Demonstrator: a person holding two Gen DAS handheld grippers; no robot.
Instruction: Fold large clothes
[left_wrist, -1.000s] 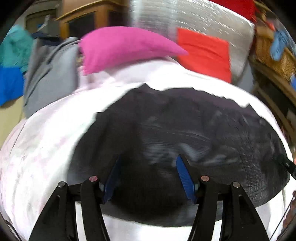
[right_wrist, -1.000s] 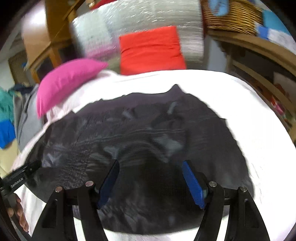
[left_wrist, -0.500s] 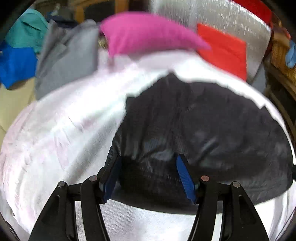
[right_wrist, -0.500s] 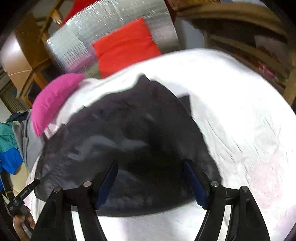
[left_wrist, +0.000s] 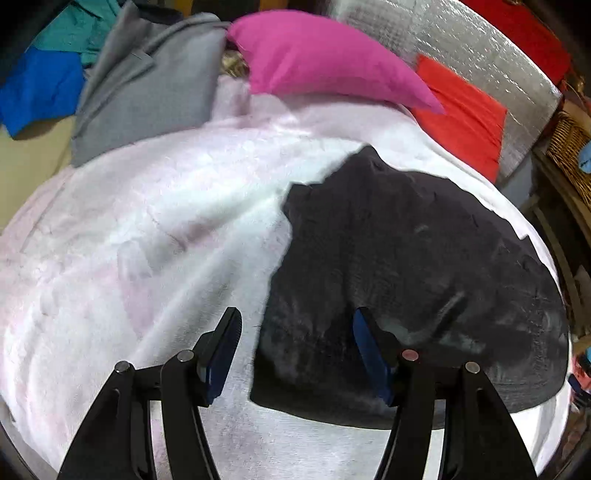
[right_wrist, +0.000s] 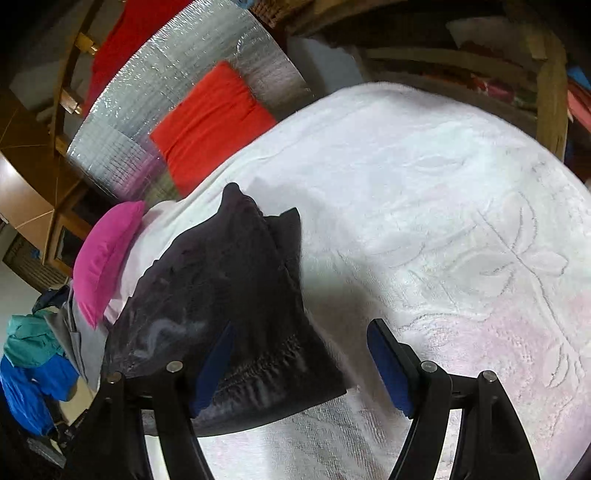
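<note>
A dark garment lies flat on a white blanket spread over a bed. Seen from the left claw, it runs away from the claw and toward the right, its long axis stretching from the near edge just ahead of the fingers to a pointed corner at the far end, which aims at the pink pillow and the red cushion beyond. Its near left edge falls between the two fingers; the right finger stands over the cloth and the left finger over bare blanket.

The left claw is spread fairly wide with nothing gripped; its blue pads press on no fabric, and whether the tips graze the cloth cannot be told.

From the right claw the same dark garment lies ahead and to the left, tapering to a peak at the far end. Its near right corner reaches into the gap between the fingers, the left finger over the cloth, the right over the white blanket. This claw is also wide apart and clamps nothing.

A grey garment lies far beyond the left claw, on its left side.
</note>
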